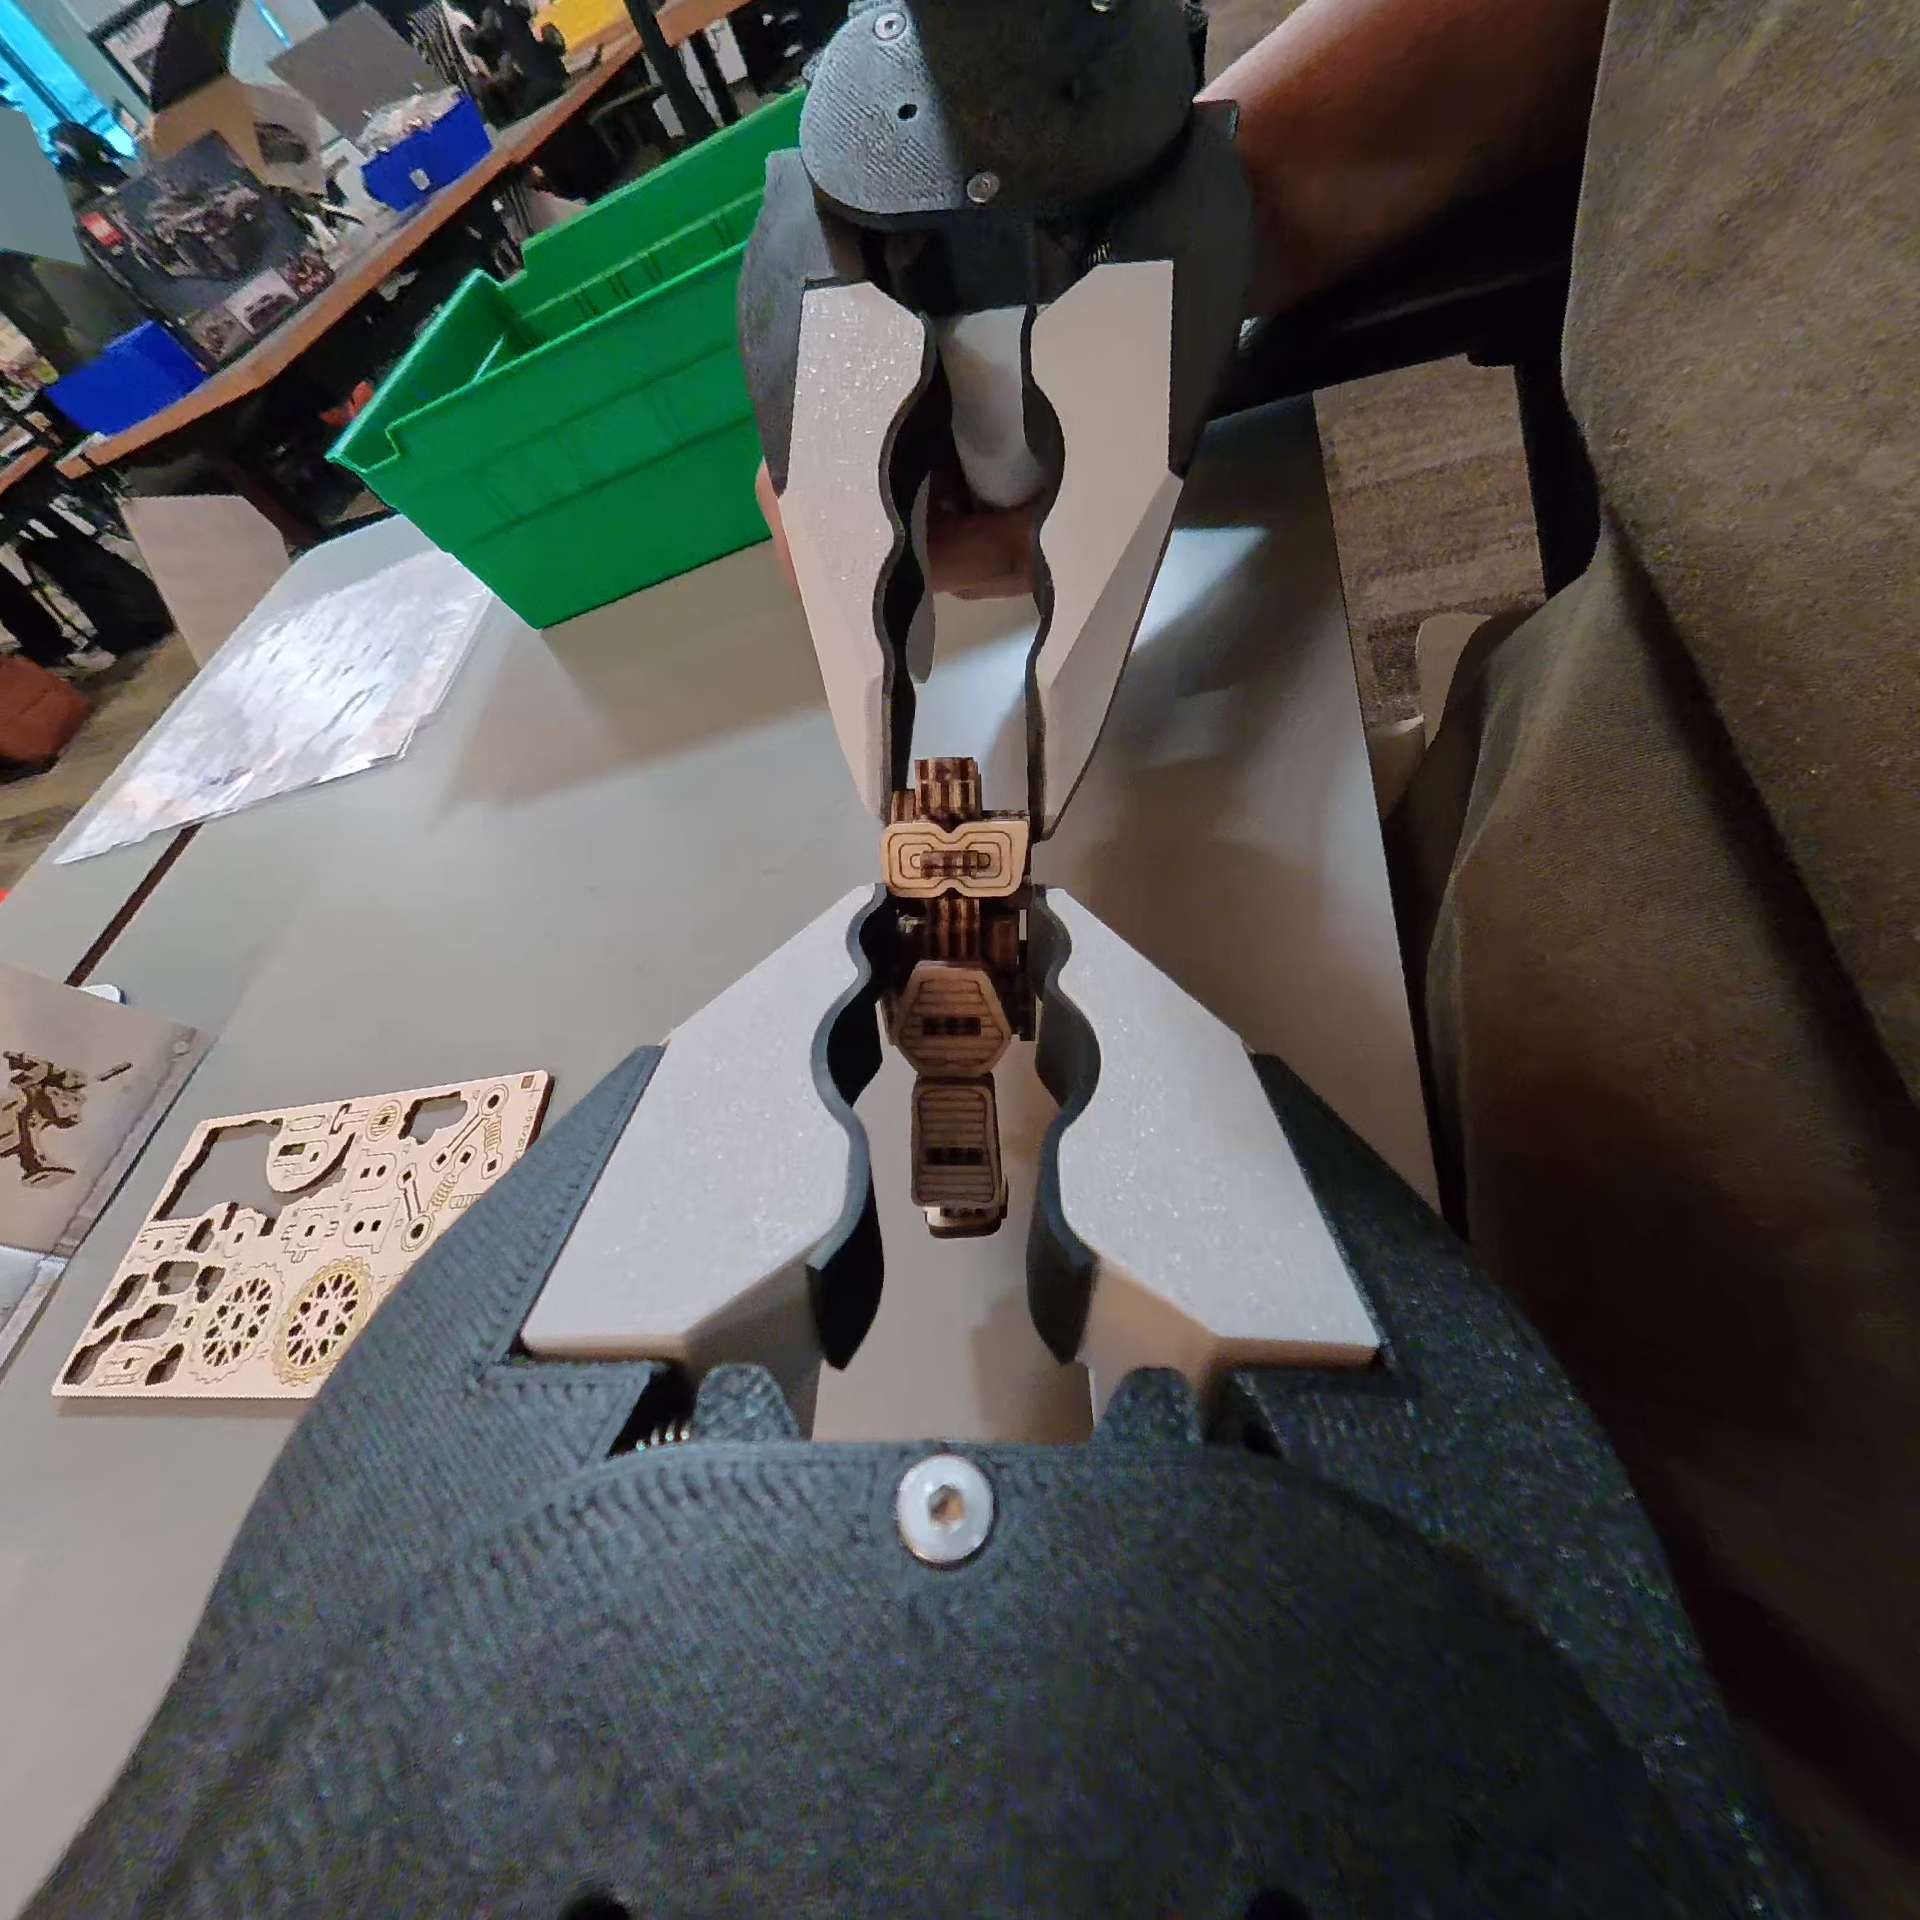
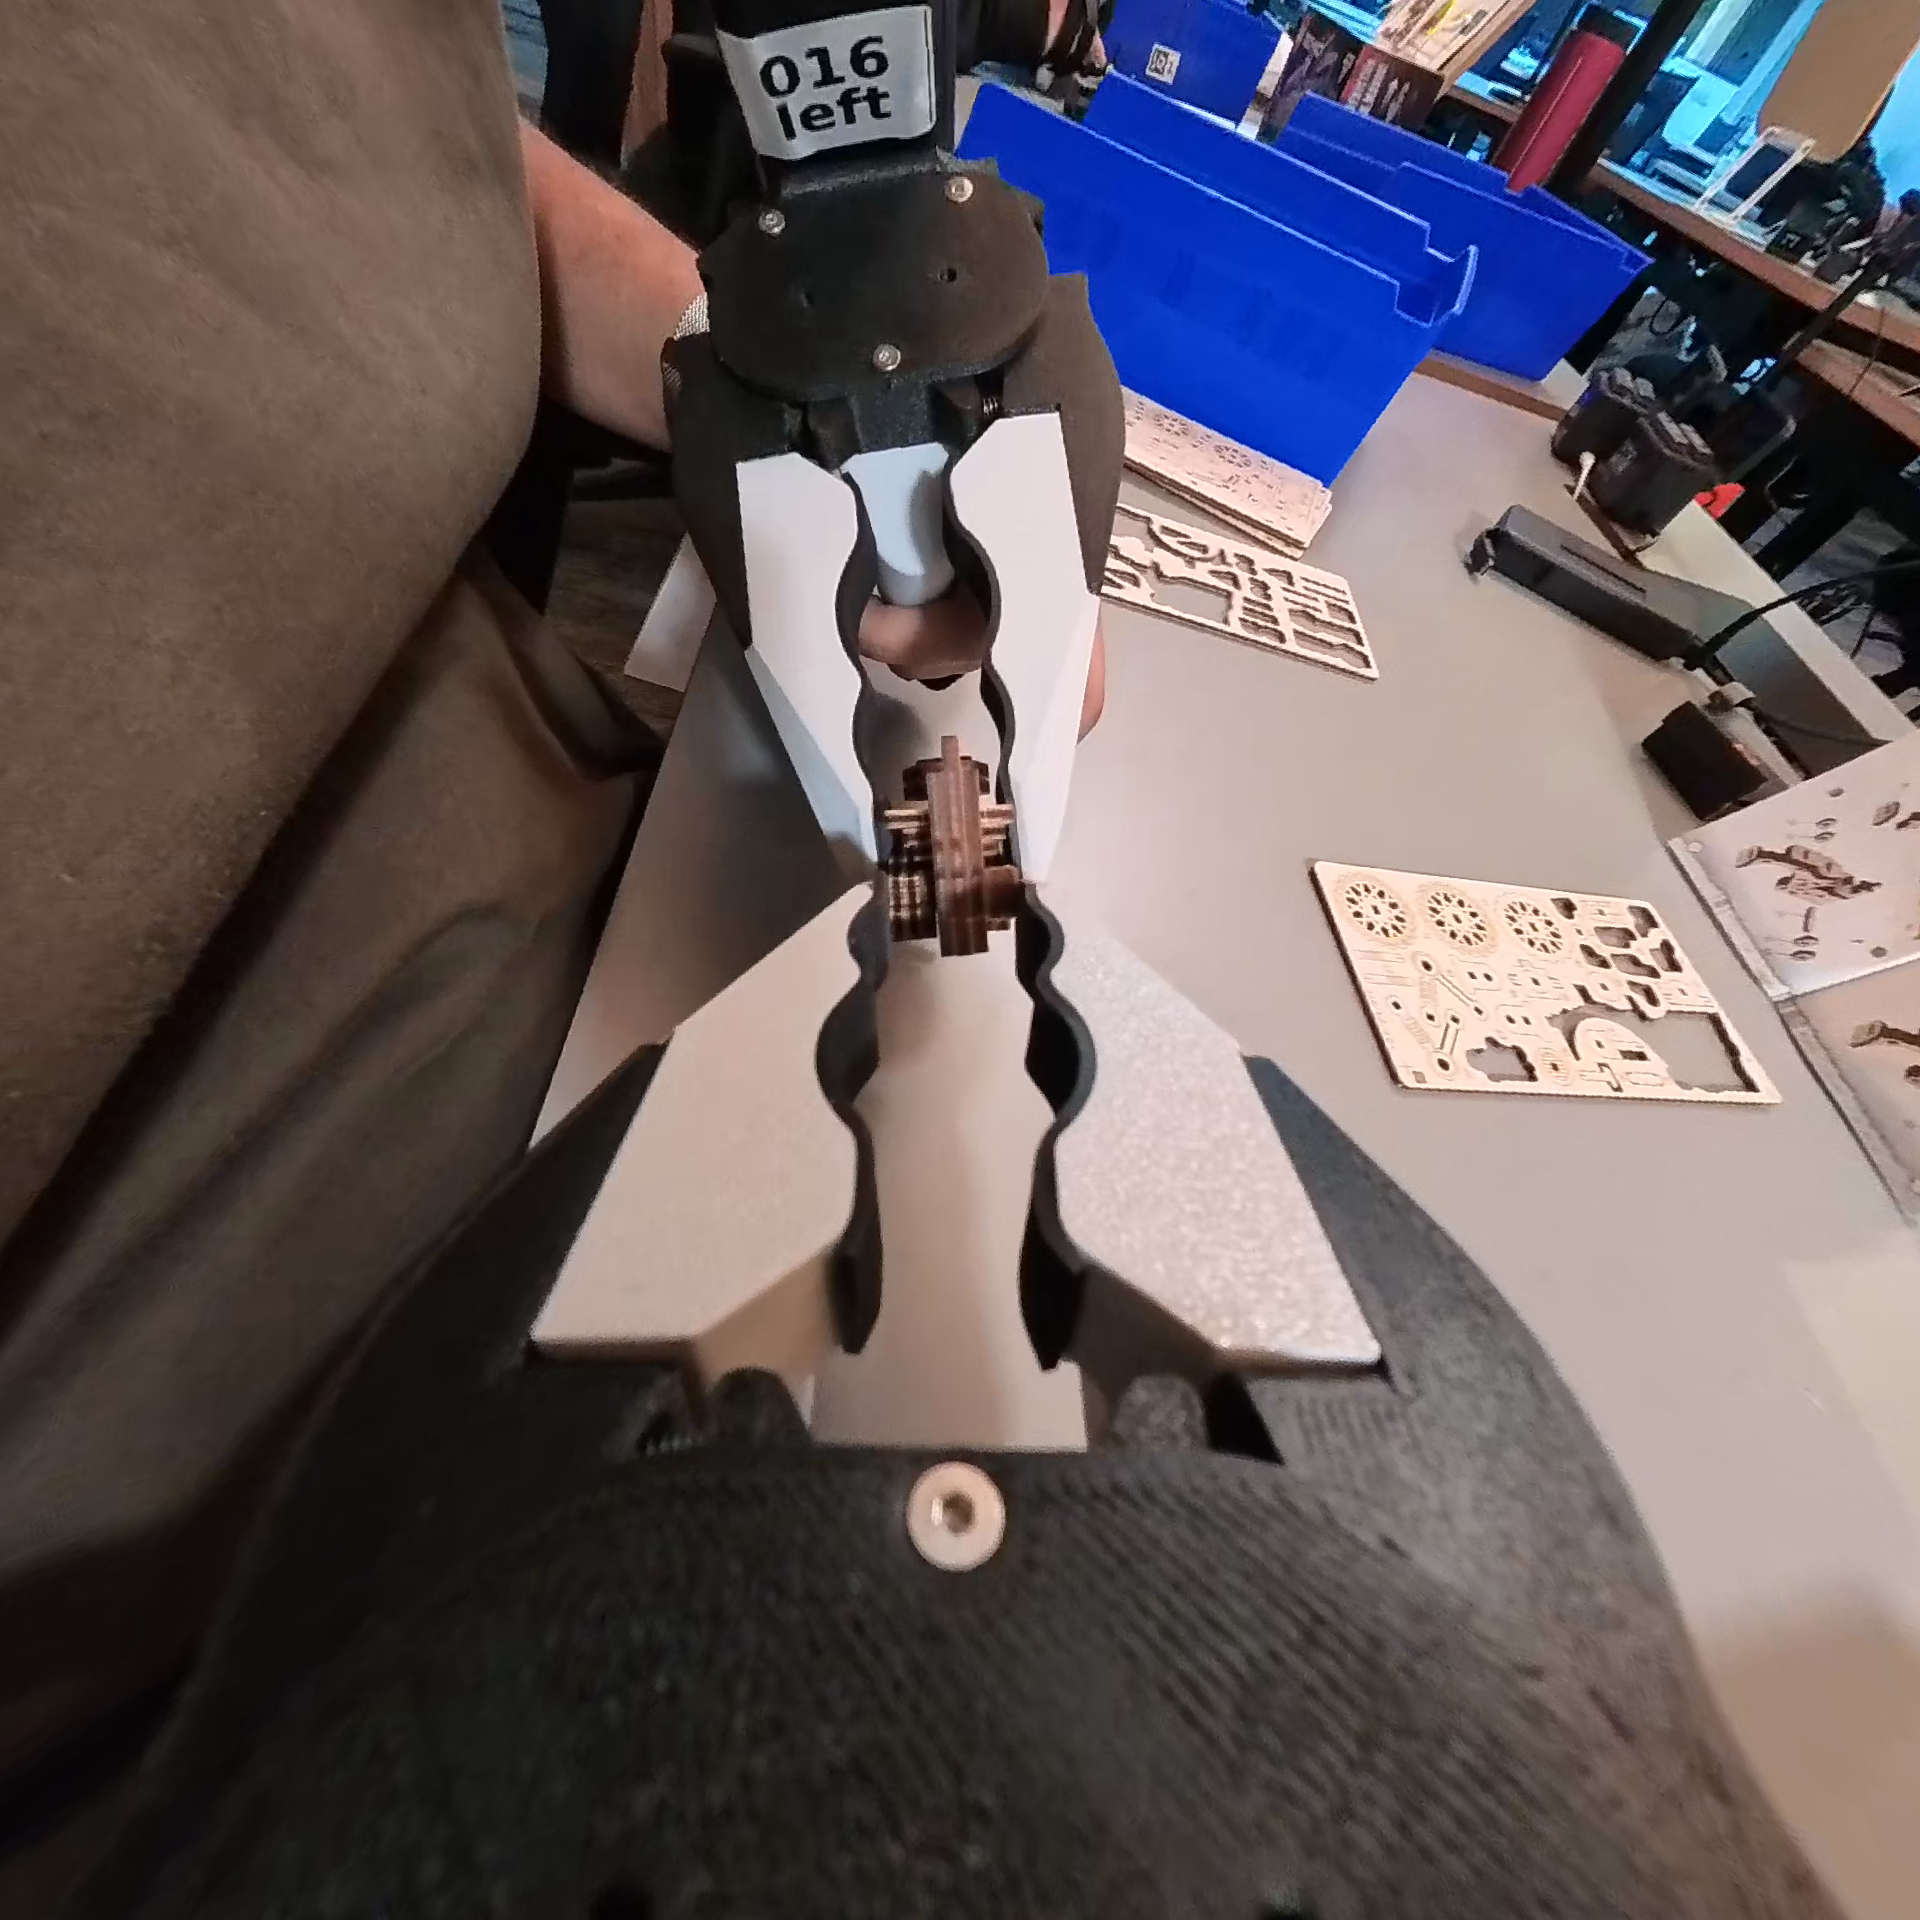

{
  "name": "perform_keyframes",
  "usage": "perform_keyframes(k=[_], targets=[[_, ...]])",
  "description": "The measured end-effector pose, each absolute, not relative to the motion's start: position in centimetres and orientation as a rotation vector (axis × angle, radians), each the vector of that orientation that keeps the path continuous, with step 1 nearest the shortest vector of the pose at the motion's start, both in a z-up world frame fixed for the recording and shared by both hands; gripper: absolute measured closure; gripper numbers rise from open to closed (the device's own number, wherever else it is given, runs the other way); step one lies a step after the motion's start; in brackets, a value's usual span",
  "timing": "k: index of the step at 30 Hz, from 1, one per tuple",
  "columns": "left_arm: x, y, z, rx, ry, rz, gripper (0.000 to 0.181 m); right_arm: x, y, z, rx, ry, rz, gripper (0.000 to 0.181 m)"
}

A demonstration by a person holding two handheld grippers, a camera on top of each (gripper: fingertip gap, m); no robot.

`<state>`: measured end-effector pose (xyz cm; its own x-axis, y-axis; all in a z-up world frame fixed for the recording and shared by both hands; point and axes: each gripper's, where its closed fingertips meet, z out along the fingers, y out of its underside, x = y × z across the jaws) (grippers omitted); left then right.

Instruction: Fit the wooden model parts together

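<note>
A: Start at the left. What's out there?

B: In the left wrist view, a wooden parts sheet (image 1: 312, 1236) lies flat on the grey table (image 1: 582, 831), many pieces already punched out. Beyond it stands a green bin (image 1: 582, 416); I can't see what's in it, since its inside is hidden from here.

A: And the model itself?

B: The wooden model (image 1: 951, 997) is held in the air above the table's near edge, between the two grippers. The left gripper (image 1: 956, 935) has its fingers drawn narrowly onto the lower body. The right gripper (image 1: 961, 821) comes from the opposite side, its tips closed onto the top piece with the looped engraving.

A: How will it handle?

B: Light, I'd judge, and stiff but brittle: thin laser-cut ply with slotted tabs. Grip across the stacked layers, not the thin faceplates, and press straight along the slot.

A: Further right?

B: The right wrist view shows the model's layered edge (image 2: 951, 862) pinched between both pairs of tips, then blue bins (image 2: 1247, 249) whose contents are also hidden, with more sheets (image 2: 1236, 592) in front.
</note>
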<state>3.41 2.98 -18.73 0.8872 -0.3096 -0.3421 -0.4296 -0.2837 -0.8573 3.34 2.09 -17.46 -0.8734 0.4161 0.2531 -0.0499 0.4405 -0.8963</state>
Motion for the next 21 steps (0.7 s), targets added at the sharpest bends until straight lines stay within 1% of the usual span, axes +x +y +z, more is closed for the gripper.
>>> perform_keyframes(k=[5,11,17,21], targets=[[3.6,2.9,-19.2,-1.91,0.567,0.131,0.16,3.5,2.0,-17.9,-0.298,-2.297,1.402,0.159],[3.5,3.0,-17.7,-1.839,0.501,0.077,0.159,3.3,2.2,-16.4,-0.358,-2.251,1.534,0.159],[3.7,3.0,-17.9,-1.839,0.482,0.037,0.15,3.6,2.0,-16.6,-0.392,-2.287,1.581,0.159],[4.0,2.9,-17.3,-1.809,0.459,-0.025,0.153,3.7,1.9,-16.2,-0.372,-2.262,1.596,0.159]])
